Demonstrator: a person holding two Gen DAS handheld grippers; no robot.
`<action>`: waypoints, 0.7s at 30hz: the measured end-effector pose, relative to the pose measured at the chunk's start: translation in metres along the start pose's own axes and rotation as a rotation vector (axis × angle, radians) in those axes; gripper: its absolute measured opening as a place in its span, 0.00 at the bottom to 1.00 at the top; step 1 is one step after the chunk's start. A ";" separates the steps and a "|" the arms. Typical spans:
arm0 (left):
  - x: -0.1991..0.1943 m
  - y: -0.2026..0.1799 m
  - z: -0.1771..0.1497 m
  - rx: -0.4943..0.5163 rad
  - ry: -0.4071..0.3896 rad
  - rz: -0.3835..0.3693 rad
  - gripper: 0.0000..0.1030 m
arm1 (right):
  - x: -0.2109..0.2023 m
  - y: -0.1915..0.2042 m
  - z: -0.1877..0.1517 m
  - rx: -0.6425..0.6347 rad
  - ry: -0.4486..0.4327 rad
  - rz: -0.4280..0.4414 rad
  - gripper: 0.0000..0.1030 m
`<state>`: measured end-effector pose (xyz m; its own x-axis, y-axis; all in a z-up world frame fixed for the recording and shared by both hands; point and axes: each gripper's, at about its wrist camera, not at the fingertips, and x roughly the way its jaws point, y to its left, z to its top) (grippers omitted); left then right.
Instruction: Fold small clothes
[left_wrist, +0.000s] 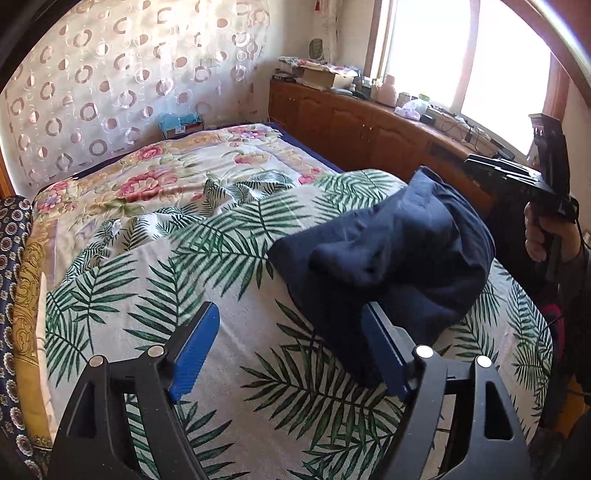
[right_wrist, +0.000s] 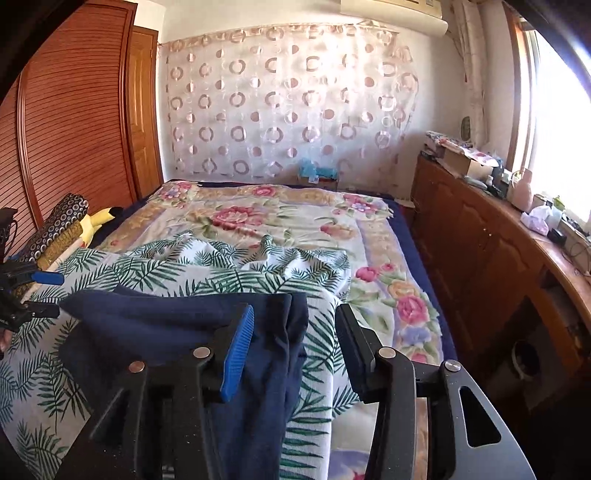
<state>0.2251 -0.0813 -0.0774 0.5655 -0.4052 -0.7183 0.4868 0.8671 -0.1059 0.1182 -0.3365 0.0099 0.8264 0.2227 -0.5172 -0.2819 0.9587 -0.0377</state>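
A navy blue garment (left_wrist: 399, 251) lies bunched and partly folded on a palm-leaf sheet (left_wrist: 221, 280) on the bed. My left gripper (left_wrist: 291, 350) is open and empty, its right finger beside the garment's near edge. In the right wrist view the garment (right_wrist: 173, 325) lies across the sheet (right_wrist: 155, 273); my right gripper (right_wrist: 295, 354) is open, with the garment's right edge hanging between and below its fingers, not gripped. The right gripper's body (left_wrist: 528, 177) shows at the far right of the left wrist view, and the left gripper (right_wrist: 40, 293) at the left edge of the right wrist view.
A floral bedspread (right_wrist: 295, 221) covers the bed beyond the sheet. A wooden cabinet (right_wrist: 480, 236) with clutter on top runs along the right under the window. Rolled patterned fabrics (right_wrist: 62, 225) and a yellow plush toy (right_wrist: 98, 219) lie at the left edge, by a wooden wardrobe (right_wrist: 74, 122).
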 end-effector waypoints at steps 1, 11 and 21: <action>0.002 -0.002 -0.001 0.005 0.008 -0.004 0.78 | 0.005 0.001 -0.004 -0.006 0.019 0.023 0.46; 0.025 -0.018 0.013 0.058 0.034 -0.035 0.78 | 0.049 -0.002 0.008 0.039 0.156 0.133 0.46; 0.040 -0.007 0.036 0.020 0.012 0.005 0.78 | 0.037 -0.036 0.025 0.128 0.036 0.226 0.06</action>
<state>0.2682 -0.1140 -0.0803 0.5605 -0.3971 -0.7267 0.4970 0.8632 -0.0883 0.1715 -0.3582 0.0136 0.7306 0.4299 -0.5306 -0.3919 0.9002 0.1897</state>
